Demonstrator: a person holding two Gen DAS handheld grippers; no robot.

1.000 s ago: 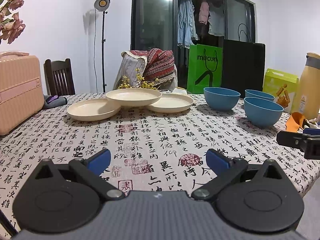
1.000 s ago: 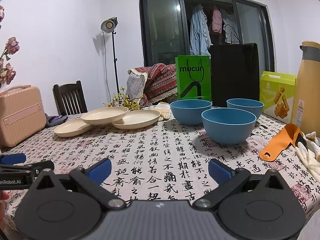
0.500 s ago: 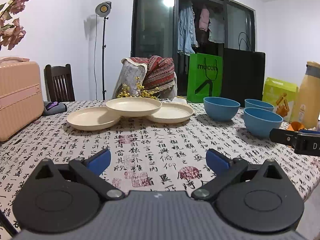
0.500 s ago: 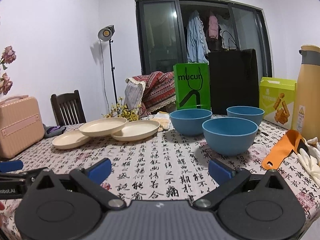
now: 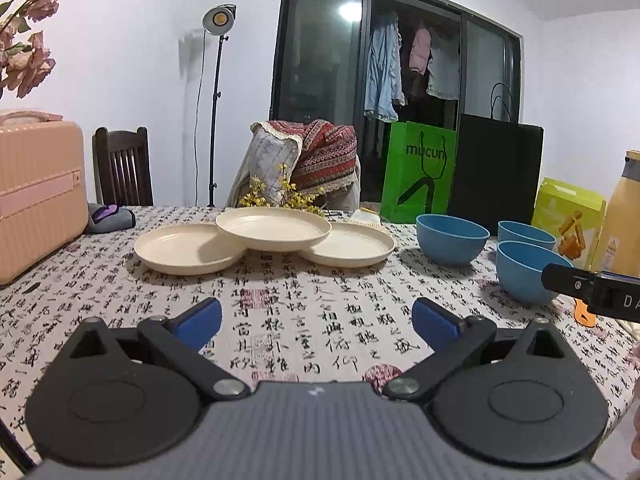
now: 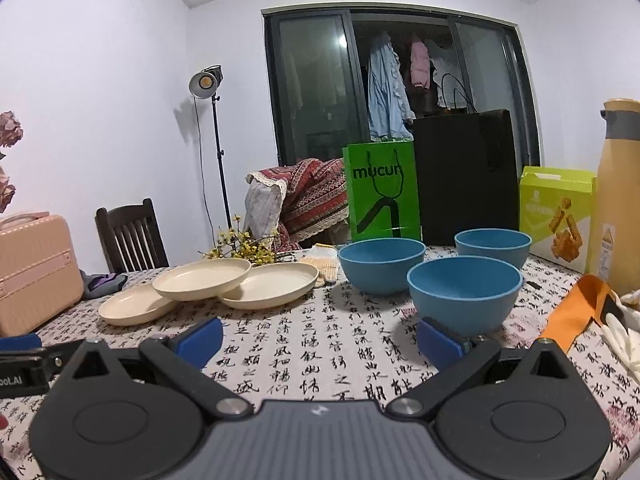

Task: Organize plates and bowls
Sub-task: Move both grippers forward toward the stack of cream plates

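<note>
Left wrist view: my left gripper (image 5: 316, 318) was spread wide w/ nothing between the blue pads (image 5: 199, 320), held low over the tablecloth (image 5: 304, 312) w/ its black calligraphy print. Straight ahead, well apart from the tips, sat three cream plates: the middle plate (image 5: 273, 228) was propped up, its edges overlapping the left plate (image 5: 184, 249) and the right plate (image 5: 352, 245). Off to the right were three blue bowls; the nearest bowl (image 5: 520, 270) was partly behind my other tool, which poked in from the right edge.

Right wrist view: my right gripper (image 6: 320, 340) was likewise wide apart & empty, low over the cloth. Its right pad (image 6: 438, 343) sat just in front of the nearest bowl (image 6: 464, 294); couldn't tell if touching. The left bowl (image 6: 382, 265) and the back bowl (image 6: 493, 246) stood behind it, all three upright & separate. Plates lay to the left of the bowls.

Further out: pink case (image 6: 34, 270) at far left, orange scraper (image 6: 576, 316) & white glove (image 6: 622, 332) at right, green bag (image 6: 382, 192), black bag (image 6: 466, 176), snack box (image 6: 556, 216) & tan bottle (image 6: 620, 196) along the back.
</note>
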